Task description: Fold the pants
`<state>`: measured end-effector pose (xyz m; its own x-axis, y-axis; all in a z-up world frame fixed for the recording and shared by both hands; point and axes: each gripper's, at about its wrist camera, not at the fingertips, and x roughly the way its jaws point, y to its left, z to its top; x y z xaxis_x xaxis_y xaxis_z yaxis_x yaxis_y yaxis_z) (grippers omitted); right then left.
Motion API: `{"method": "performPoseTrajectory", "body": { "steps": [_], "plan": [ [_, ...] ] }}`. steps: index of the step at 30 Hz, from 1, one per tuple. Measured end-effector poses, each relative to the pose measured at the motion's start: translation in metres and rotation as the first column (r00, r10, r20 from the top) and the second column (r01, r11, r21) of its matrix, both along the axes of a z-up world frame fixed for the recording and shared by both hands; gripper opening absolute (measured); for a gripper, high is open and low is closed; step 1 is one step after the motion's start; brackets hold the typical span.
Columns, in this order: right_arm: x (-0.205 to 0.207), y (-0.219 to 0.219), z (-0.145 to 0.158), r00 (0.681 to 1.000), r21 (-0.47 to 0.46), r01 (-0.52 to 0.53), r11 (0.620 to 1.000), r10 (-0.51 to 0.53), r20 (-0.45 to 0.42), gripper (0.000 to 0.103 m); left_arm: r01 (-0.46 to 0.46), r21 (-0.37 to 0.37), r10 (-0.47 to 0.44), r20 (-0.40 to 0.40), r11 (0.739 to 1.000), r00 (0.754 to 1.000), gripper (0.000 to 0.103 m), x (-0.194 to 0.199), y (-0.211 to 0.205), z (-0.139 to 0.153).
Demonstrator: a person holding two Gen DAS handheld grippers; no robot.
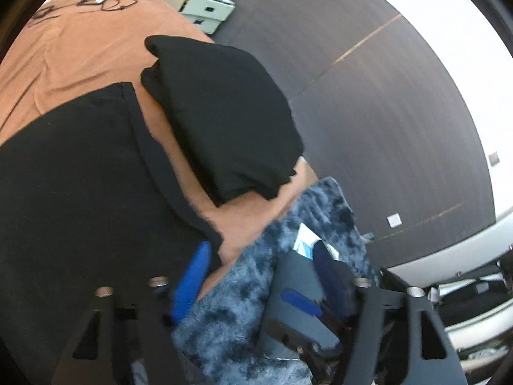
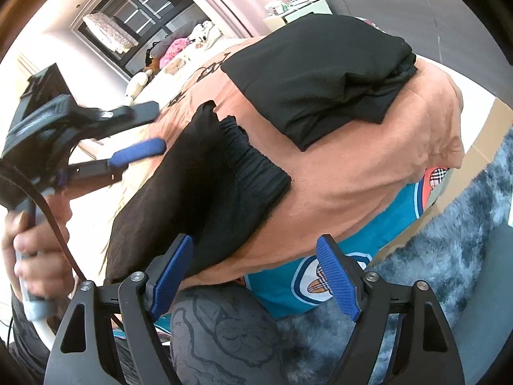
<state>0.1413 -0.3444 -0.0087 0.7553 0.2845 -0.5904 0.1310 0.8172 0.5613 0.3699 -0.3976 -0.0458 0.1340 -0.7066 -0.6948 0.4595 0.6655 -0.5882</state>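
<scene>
Black pants [image 2: 205, 199] lie spread on the orange bed cover [image 2: 368, 166], waistband toward the bed's edge; they fill the left of the left wrist view [image 1: 73, 192]. A folded black garment [image 2: 320, 73] sits further back on the cover, also in the left wrist view [image 1: 224, 118]. My left gripper [image 1: 259, 285] is open, its left pad at the pants' edge; it shows in the right wrist view [image 2: 141, 134], held over the pants. My right gripper [image 2: 256, 279] is open and empty, its left pad by the pants' near edge.
A blue-grey shaggy rug [image 1: 231, 314] [image 2: 449, 240] lies below the bed. A teal patterned sheet [image 2: 320, 250] hangs under the orange cover. White drawers [image 1: 205, 9] stand by the dark wall. Soft toys and pillows [image 2: 179, 48] lie at the bed's far end.
</scene>
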Motion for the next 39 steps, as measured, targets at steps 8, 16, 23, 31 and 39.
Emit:
{"method": "performPoseTrajectory", "body": {
  "steps": [8, 16, 23, 31, 39],
  "plan": [
    [0.008, 0.006, -0.003, 0.999, 0.019, -0.036, 0.999, 0.035, 0.016, 0.079, -0.077, 0.037, 0.073, 0.097, 0.996, 0.993, 0.078, 0.000, 0.054, 0.009],
    [0.031, 0.019, -0.014, 0.998, 0.057, -0.059, 0.997, 0.058, 0.014, 0.079, -0.236, 0.104, 0.217, 0.165, 0.966, 0.962, 0.078, -0.001, 0.147, 0.001],
    [0.053, 0.004, -0.035, 0.997, 0.164, -0.071, 0.984, 0.072, -0.004, 0.079, -0.412, 0.151, 0.380, 0.202, 0.899, 0.903, 0.078, -0.010, 0.232, -0.014],
    [0.074, -0.013, -0.049, 0.995, 0.214, -0.094, 0.972, 0.098, -0.007, 0.072, -0.578, 0.181, 0.546, 0.199, 0.796, 0.814, 0.078, -0.030, 0.309, -0.035],
    [0.080, -0.016, -0.051, 0.998, 0.169, -0.057, 0.984, 0.060, -0.016, 0.039, -0.698, 0.208, 0.676, 0.176, 0.685, 0.716, 0.078, -0.063, 0.369, -0.058]
  ]
}}
